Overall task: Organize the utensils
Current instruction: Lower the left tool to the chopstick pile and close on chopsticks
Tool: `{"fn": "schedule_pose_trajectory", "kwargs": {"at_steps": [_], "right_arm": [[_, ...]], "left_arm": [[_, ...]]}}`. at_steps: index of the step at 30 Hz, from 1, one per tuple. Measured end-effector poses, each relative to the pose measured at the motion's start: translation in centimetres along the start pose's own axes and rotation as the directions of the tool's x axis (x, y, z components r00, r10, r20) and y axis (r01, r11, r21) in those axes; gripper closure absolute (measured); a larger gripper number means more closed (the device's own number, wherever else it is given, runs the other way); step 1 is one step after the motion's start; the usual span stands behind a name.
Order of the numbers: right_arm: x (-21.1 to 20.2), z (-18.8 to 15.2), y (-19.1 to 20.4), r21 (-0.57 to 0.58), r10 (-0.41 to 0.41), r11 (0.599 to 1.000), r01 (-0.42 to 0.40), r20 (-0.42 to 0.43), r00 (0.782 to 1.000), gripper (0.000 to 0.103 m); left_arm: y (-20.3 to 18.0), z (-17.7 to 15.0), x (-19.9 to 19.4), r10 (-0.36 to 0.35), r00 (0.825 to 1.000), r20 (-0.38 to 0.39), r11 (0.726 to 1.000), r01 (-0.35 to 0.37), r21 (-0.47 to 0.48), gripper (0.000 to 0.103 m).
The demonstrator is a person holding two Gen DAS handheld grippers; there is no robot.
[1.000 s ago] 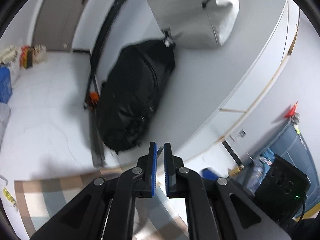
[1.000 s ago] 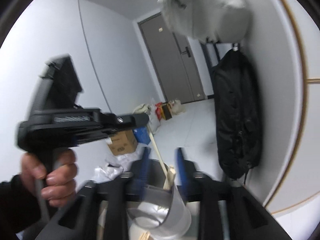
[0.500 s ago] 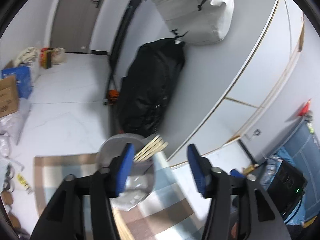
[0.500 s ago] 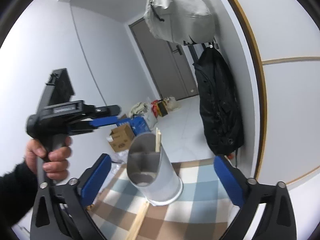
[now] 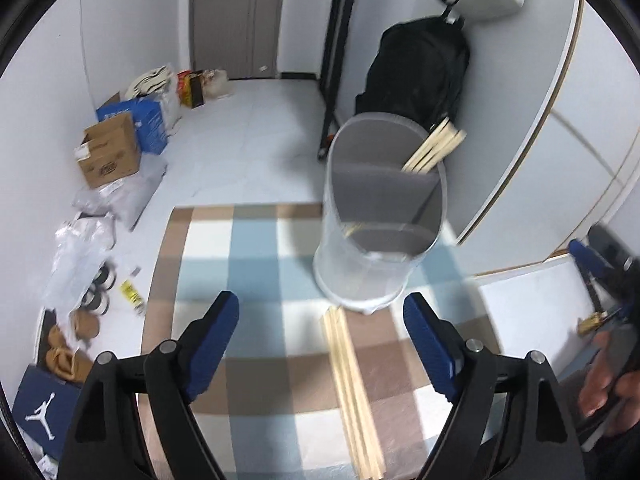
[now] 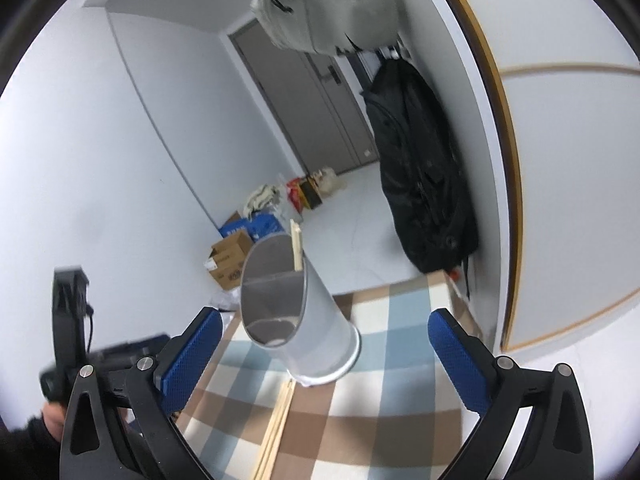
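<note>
A grey cylindrical utensil holder [image 5: 372,248] with inner dividers stands on a checked cloth [image 5: 256,280]. Wooden chopsticks [image 5: 434,148] stick out of its far compartment. More wooden chopsticks [image 5: 352,392] lie flat on the cloth in front of the holder. My left gripper [image 5: 322,344] is open and empty above the cloth, just before the holder. My right gripper [image 6: 322,354] is open and empty, with the holder [image 6: 304,320] between its spread fingers in view. The loose chopsticks [image 6: 276,428] lie below it.
A black backpack [image 5: 416,72] and a white bag hang on a rack by the wall. Cardboard box [image 5: 108,152], bags and shoes lie on the floor at left. The other hand-held gripper [image 6: 68,344] shows at the left of the right wrist view.
My left gripper opened from shut and tilted down toward the cloth. My right gripper opened wide and drew back from the holder, which now stands free on the cloth.
</note>
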State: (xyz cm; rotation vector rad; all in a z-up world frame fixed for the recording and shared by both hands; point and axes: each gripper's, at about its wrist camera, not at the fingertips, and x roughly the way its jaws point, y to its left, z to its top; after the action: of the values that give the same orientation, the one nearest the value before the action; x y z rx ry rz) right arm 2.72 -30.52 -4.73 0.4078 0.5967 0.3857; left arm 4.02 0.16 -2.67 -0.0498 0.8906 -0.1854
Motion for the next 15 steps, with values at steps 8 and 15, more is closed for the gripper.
{"fn": "schedule_pose_trajectory", "kwargs": {"at_steps": [8,15], "right_arm": [[1.2,-1.0,-0.7,0.079,-0.031,0.996,0.038,-0.095,0.995,0.0],[2.9,-1.6,0.8,0.0,-0.069,0.998,0.07,-0.169,0.983,0.0]], "left_arm": [[0.3,-3.2,3.4,0.077,0.992,-0.104,0.997,-0.075,0.026,0.022],[-0.8,-4.0,5.6,0.002,0.976,-0.217,0.998,0.011,0.056,0.022]]}}
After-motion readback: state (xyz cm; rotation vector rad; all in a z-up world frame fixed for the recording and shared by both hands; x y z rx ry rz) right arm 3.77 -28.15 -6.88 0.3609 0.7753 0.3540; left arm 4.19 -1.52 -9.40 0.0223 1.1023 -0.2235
